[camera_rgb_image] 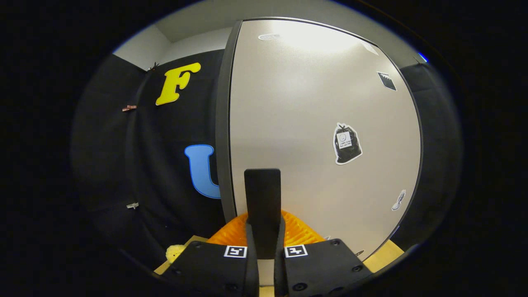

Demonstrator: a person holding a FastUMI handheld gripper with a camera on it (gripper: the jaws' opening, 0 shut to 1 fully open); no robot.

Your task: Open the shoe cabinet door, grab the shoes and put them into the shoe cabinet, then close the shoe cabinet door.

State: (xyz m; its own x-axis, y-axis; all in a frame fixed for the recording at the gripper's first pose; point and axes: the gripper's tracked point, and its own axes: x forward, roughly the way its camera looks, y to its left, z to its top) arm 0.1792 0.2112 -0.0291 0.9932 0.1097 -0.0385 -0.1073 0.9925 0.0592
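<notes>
Leftmost, low beside the fingers, a small yellow soft thing (175,252) peeks out on the wooden floor (381,258). Then comes the dark edge of the shoe cabinet door (305,123), its pale panel standing just beyond the gripper (264,243). Both fingers press together with no gap, clamped on nothing I can see. An orange ribbed object (297,231) sits right behind them, possibly a shoe; too hidden to say. Likely the door is stiff, smooth and light to swing; no handle shows, so the dark edge looks the best hold. 3 stickers dot its right side (347,143).
</notes>
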